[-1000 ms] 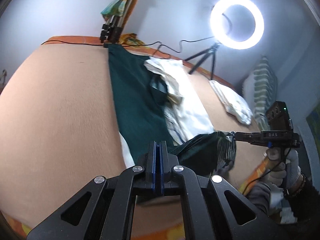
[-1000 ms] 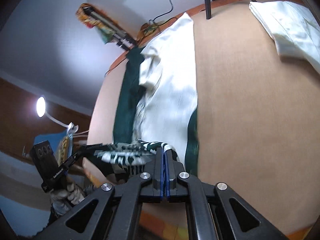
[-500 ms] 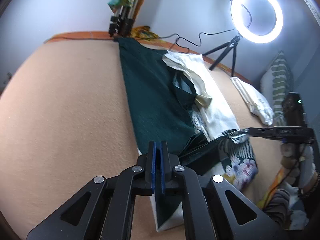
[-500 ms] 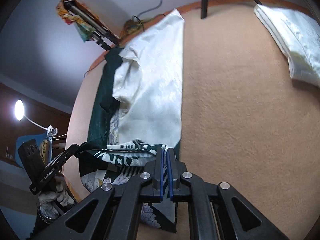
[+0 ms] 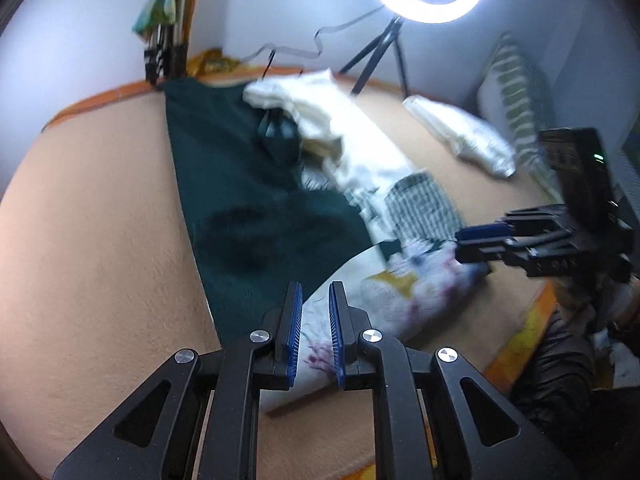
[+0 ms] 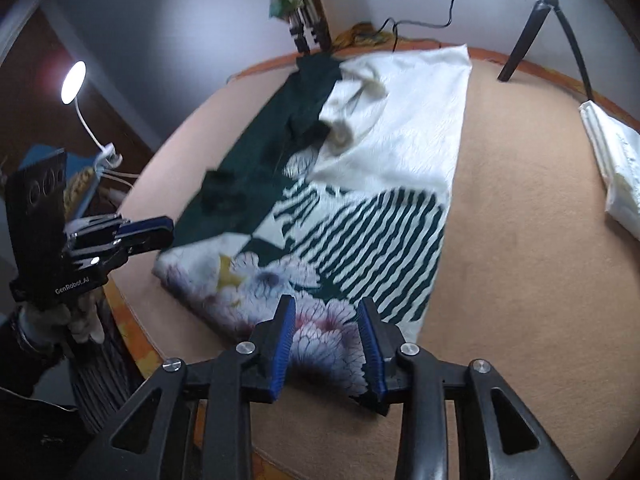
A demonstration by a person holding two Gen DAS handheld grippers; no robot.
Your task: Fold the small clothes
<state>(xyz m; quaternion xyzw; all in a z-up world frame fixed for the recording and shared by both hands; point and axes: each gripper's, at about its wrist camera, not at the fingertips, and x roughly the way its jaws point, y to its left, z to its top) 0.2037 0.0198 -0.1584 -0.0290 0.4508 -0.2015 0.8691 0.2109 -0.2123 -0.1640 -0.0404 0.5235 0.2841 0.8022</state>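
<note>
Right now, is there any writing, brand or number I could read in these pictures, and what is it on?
"GenRobot.AI": white lettering on the black body of the left gripper, seen from the right wrist.
Pale lettering on the body of the right gripper, seen from the left wrist: too blurred to read.
Nothing else readable.

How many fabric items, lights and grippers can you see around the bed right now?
Fabric items: 3, spread garment, folded white cloth, striped pillow
Lights: 2, ring light, desk lamp
Grippers: 2, left gripper, right gripper, both jaws opening, garment below them, not pinched
Total: 7
</note>
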